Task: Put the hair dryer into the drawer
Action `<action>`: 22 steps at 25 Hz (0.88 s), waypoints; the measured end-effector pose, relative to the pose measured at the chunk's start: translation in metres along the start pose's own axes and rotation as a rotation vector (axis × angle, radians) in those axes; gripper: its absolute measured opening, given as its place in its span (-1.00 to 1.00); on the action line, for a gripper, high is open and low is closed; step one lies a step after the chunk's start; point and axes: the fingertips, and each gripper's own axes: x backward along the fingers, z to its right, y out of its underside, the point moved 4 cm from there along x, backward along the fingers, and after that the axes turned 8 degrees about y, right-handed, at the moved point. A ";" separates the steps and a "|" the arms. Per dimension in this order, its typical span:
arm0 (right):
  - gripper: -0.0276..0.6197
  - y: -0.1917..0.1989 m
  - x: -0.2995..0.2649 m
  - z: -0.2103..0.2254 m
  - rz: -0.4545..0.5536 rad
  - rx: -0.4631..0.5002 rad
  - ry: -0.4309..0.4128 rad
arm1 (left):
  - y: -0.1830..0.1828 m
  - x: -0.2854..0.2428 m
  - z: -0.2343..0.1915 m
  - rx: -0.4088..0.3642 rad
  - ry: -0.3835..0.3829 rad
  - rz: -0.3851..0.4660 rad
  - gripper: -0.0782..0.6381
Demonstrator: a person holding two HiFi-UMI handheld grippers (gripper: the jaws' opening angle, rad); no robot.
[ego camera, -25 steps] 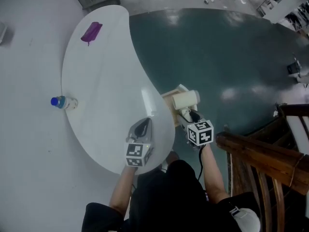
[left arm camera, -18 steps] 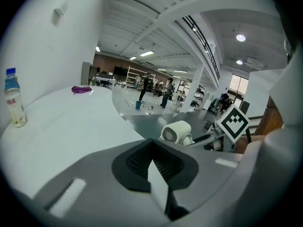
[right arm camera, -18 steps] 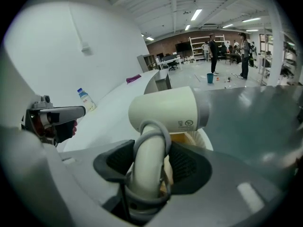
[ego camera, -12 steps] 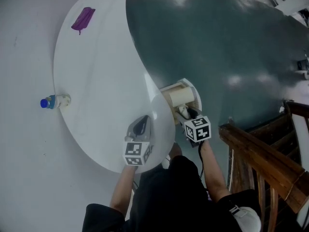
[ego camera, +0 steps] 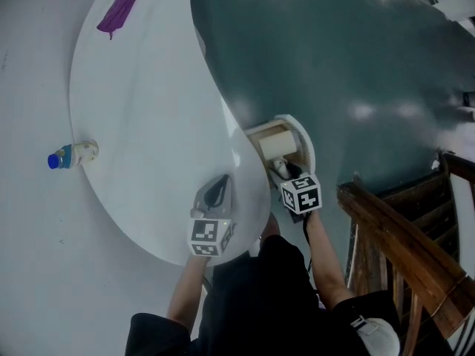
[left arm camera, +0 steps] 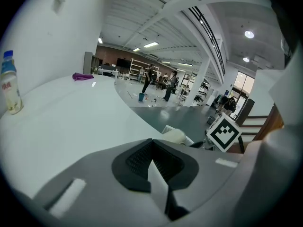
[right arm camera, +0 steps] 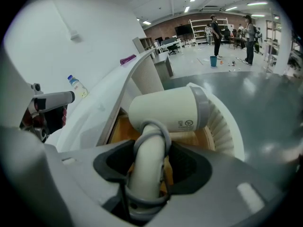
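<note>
A: Right side, quick?

B: The right gripper [right arm camera: 149, 167] is clamping the hair dryer [right arm camera: 165, 109] by its handle, with the cord looped round it.

A: Left?

B: The left gripper [left arm camera: 152, 161] is hovering over the white table [ego camera: 148, 124], jaws pressed together, carrying nothing.

A: Where's the dryer sitting?

B: Its barrel is hanging in the open drawer [right arm camera: 226, 126] at the table's edge. Resting or not, can't tell.

A: Progress?

B: Looking nearly done. Letting go is remaining, maybe closing too. Farther off, a bottle [ego camera: 71, 155] and a purple item [ego camera: 116, 13] are lying on the table.
</note>
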 end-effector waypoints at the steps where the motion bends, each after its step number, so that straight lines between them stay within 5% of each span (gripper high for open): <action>1: -0.20 0.002 -0.005 0.001 -0.010 -0.001 -0.002 | 0.000 -0.001 -0.001 0.004 0.000 -0.001 -0.76; 22: -0.20 0.021 -0.090 0.017 -0.199 -0.027 -0.029 | 0.021 -0.009 -0.022 0.050 -0.040 -0.041 -0.76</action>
